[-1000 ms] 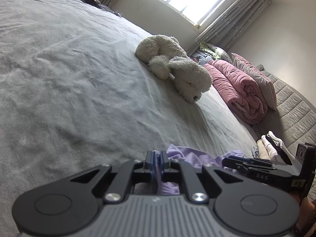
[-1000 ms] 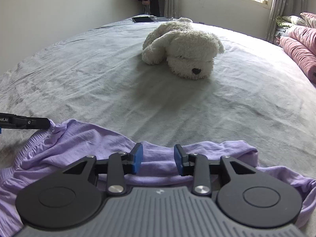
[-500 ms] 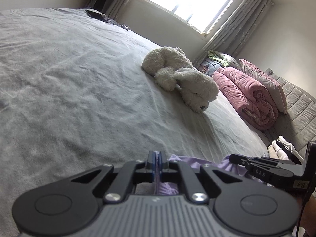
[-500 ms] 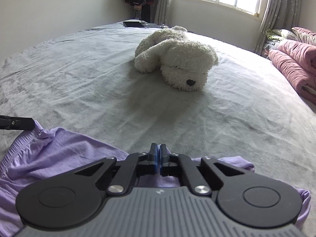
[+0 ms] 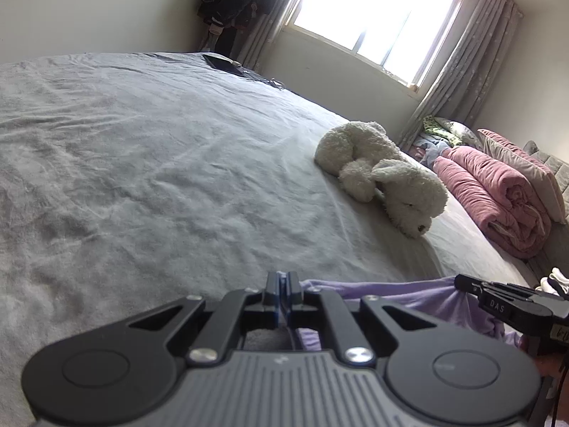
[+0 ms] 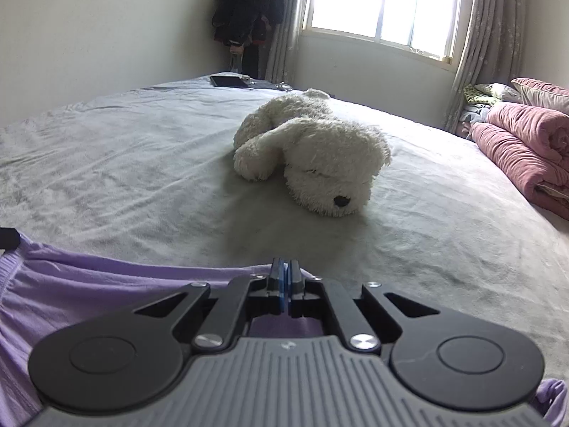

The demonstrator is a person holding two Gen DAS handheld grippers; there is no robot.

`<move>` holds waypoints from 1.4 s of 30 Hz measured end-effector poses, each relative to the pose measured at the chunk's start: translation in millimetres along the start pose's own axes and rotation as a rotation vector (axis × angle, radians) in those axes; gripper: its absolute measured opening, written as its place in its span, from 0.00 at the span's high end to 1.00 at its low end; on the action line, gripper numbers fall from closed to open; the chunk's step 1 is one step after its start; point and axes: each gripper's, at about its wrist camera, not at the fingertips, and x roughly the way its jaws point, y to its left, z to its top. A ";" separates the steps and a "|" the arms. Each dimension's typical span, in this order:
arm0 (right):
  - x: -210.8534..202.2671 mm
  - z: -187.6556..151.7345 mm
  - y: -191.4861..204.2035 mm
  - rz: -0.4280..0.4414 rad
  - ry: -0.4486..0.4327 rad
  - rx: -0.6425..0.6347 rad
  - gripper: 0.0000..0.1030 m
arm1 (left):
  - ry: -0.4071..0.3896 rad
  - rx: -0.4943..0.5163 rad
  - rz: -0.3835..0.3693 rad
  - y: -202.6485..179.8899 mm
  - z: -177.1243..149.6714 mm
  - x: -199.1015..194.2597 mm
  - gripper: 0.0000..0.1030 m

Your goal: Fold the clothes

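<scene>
- My left gripper (image 5: pixel 283 284) has its blue pads pressed together on the edge of the lavender garment (image 6: pixel 89 284); in the left wrist view a thin fold of the cloth runs up between the pads.
- In the right wrist view the tip of that same gripper shows at the far left edge, touching the garment's ribbed hem.
- The garment lies low on the grey bedspread (image 5: pixel 142 163), stretched between my 2 grippers, its top edge pulled into a fairly straight line.
- My right gripper (image 6: pixel 284 279) also has its jaws pressed together, with the purple cloth showing right beneath and behind the pads, so I read it as pinching the garment's upper edge.
- In the left wrist view the right gripper reaches in from the right, its tip buried in bunched lavender cloth.
- Beyond the garment, a white plush dog (image 6: pixel 313 153) lies on the bedspread, well apart from the cloth.
- Further right, a rolled pink quilt (image 5: pixel 498 192) sits by the bed's edge.
- A window (image 6: pixel 384 7) with curtains lights the far wall.
</scene>
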 end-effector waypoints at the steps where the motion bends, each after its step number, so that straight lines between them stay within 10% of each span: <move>1: 5.2 -2.4 2.4 0.002 0.015 -0.005 0.99 | 0.012 0.003 0.010 -0.2 -0.3 2.7 0.97; 12: -1.8 -8.1 1.2 0.055 0.104 0.074 0.85 | 0.111 -0.099 0.020 3.0 3.5 0.6 0.79; 16: -27.0 -10.8 5.7 0.099 0.114 0.089 0.62 | 0.143 -0.130 0.010 2.5 3.5 -7.0 0.71; 42: -180.7 -82.7 120.4 0.442 0.071 -0.003 0.62 | 0.404 -0.184 -0.075 18.9 -55.9 -89.0 0.64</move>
